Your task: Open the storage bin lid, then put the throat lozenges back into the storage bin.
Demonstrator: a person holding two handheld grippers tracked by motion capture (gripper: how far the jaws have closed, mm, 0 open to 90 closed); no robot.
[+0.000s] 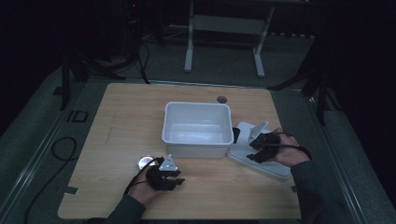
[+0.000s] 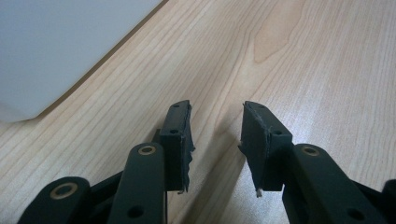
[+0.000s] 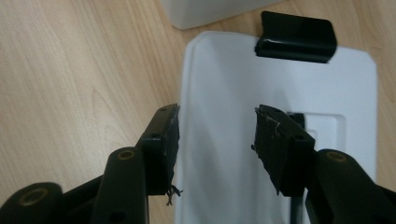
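A white plastic bin [image 1: 198, 128] stands open and looks empty in the middle of the wooden table [image 1: 121, 112]. Its white lid [image 1: 261, 161] lies flat to the bin's right, with a black clip [image 3: 295, 37] at the end nearest the bin. My right gripper [image 1: 260, 150] hovers open over the lid [image 3: 219, 121], one jaw at the lid's edge and the other above its surface. My left gripper [image 1: 170, 179] sits open in front of the bin, over bare wood [image 2: 299, 60], with the bin's wall [image 2: 56, 46] to its upper left. Nothing is between either pair of jaws.
A small round silvery object [image 1: 144, 162] lies on the table just left of my left gripper. A dark round hole [image 1: 222, 99] marks the table behind the bin. Black cables trail off the table's left side, and a metal frame [image 1: 224, 32] stands beyond the far edge.
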